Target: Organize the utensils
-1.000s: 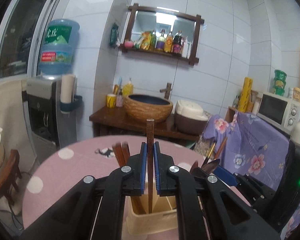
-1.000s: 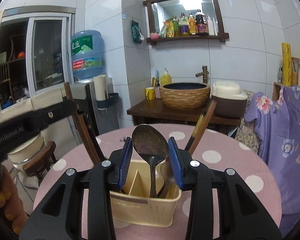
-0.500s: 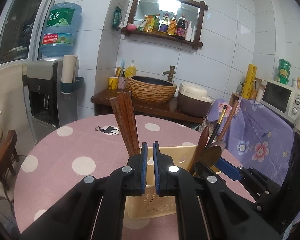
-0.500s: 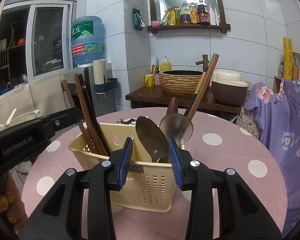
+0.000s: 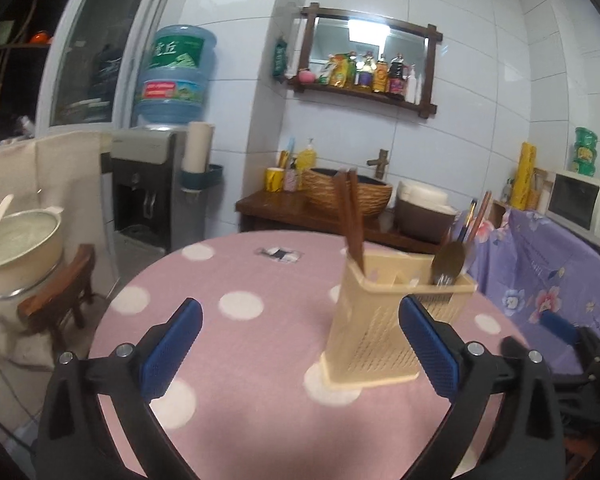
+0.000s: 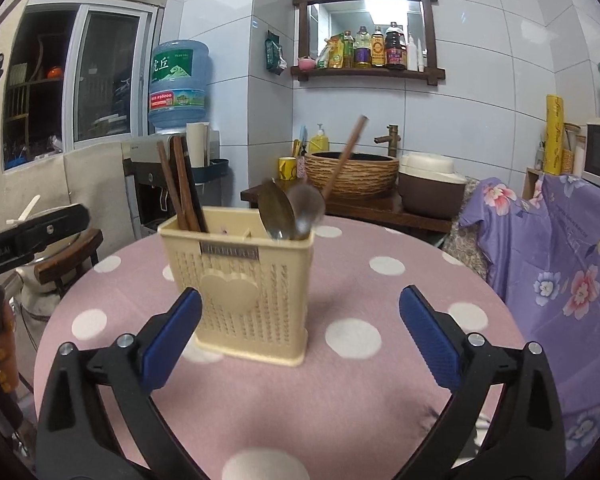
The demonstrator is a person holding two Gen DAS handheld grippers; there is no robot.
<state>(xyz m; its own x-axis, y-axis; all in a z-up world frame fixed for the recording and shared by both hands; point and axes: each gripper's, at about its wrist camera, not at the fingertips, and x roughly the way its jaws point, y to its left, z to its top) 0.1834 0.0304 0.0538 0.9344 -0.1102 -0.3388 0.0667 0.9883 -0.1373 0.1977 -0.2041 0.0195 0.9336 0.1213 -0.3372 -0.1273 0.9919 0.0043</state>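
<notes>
Both grippers' jaws have just been opening, nothing between them. Caddy (image 6: 244,280): light, rigid, tippable plastic; grip its side walls low.

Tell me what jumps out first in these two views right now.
The cream utensil basket stands upright on the pink polka-dot table, chopsticks in its left compartment, spoons in its right. Both the left gripper and the right gripper are wide open and empty, their jaws having just been opening.
</notes>
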